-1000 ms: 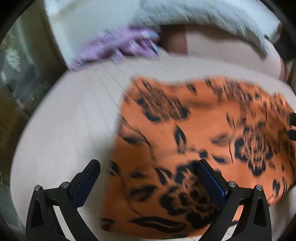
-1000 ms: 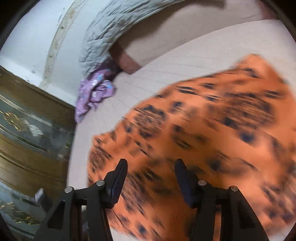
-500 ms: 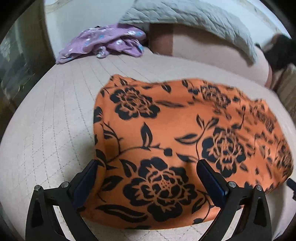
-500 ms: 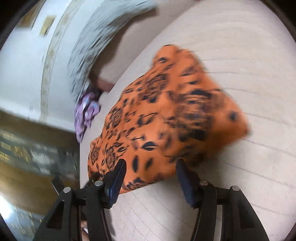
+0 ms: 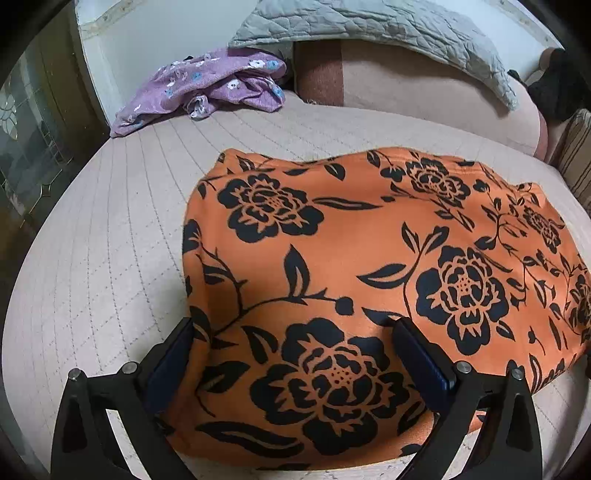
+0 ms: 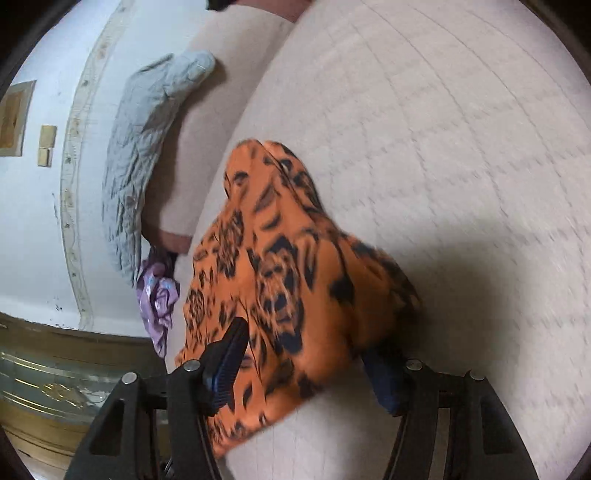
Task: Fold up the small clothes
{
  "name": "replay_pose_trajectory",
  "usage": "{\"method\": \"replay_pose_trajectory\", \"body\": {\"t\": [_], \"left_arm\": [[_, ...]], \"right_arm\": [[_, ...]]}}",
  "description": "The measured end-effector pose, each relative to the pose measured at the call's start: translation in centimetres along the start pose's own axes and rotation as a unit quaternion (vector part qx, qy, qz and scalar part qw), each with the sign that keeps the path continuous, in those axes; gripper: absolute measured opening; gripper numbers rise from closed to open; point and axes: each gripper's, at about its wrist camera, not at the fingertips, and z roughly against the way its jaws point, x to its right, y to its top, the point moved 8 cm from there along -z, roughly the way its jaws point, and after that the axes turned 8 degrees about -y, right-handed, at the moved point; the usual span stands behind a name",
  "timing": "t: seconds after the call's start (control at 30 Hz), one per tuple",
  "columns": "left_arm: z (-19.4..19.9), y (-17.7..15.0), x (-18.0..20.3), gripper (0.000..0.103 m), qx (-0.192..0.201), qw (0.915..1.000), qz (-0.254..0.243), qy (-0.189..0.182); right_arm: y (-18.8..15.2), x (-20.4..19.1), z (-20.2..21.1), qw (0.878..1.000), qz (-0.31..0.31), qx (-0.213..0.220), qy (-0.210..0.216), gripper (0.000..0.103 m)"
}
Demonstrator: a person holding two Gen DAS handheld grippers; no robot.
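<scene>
Covering most of both views, a pale quilted bedspread (image 5: pixel 110 236) lay flat and carried everything else. At its far end a long pinkish bolster (image 5: pixel 406 85) ran across, with a grey quilted cover (image 5: pixel 369 26) draped over the top of it. On the bedspread, in the middle of the left wrist view, sat the orange garment (image 5: pixel 369 258), printed with black flowers and leaves, spread fairly smooth with a soft fold along its left side; the right wrist view showed the same garment (image 6: pixel 295 266) blurred and bunched toward that camera. Beyond it, well apart and close to the wall, a crumpled purple floral garment (image 5: pixel 207 85) lay at the corner by the bolster. The left gripper (image 5: pixel 295 354) hovered at the near edge of the orange cloth with its jaws spread wide, one finger at the cloth's left border and the other over the print, nothing between them pinched. The right gripper (image 6: pixel 306 358) also had its jaws spread, with orange cloth lying between the fingers, though blur hid whether either pad touched it.
</scene>
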Motion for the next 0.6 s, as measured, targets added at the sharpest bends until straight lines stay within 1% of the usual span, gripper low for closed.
{"method": "replay_pose_trajectory", "body": {"t": [0.1, 0.17, 0.23, 0.27, 0.3, 0.37, 0.4, 0.43, 0.5, 0.6], "left_arm": [[0.6, 0.7, -1.1, 0.103, 0.016, 0.9998, 0.012, -0.001], [1.2, 1.2, -2.1, 0.103, 0.029, 0.9993, 0.023, 0.008], [1.8, 1.4, -3.3, 0.103, 0.036, 0.9985, 0.040, 0.012], [1.8, 1.4, -3.8, 0.103, 0.036, 0.9982, 0.045, 0.013], [1.7, 1.3, -4.3, 0.103, 0.033, 0.9981, 0.049, 0.016], [1.0, 0.7, -5.2, 0.103, 0.011, 0.9980, 0.045, 0.043], [0.0, -0.2, -5.6, 0.103, -0.017, 0.9972, 0.033, 0.065], [-0.9, -0.7, -5.7, 0.103, -0.037, 0.9969, 0.025, 0.065], [-0.8, -0.7, -6.0, 0.103, -0.021, 0.9980, 0.042, 0.043], [-0.9, -0.9, -6.5, 0.103, -0.034, 0.9972, 0.065, 0.013]], "right_arm": [[0.6, -0.6, -0.3, 1.000, 0.007, 0.018, 0.014, 0.065], [0.9, -0.9, -0.6, 0.999, 0.015, 0.023, 0.017, 0.064], [1.0, -1.0, -0.8, 0.999, 0.024, 0.027, 0.008, 0.053], [1.0, -1.0, -1.1, 0.999, 0.029, 0.026, 0.001, 0.037], [1.0, -0.5, -1.2, 0.999, 0.029, 0.023, -0.001, 0.034], [0.8, -0.6, -1.1, 0.999, 0.032, 0.028, -0.004, 0.032], [0.7, -0.7, -1.0, 0.999, 0.038, 0.031, -0.009, 0.032], [0.5, -0.8, -1.0, 0.998, 0.045, 0.034, -0.016, 0.031], [0.3, -0.9, -1.3, 0.998, 0.049, 0.038, -0.025, 0.031], [0.2, -0.8, -1.3, 0.998, 0.046, 0.042, -0.026, 0.031]]}}
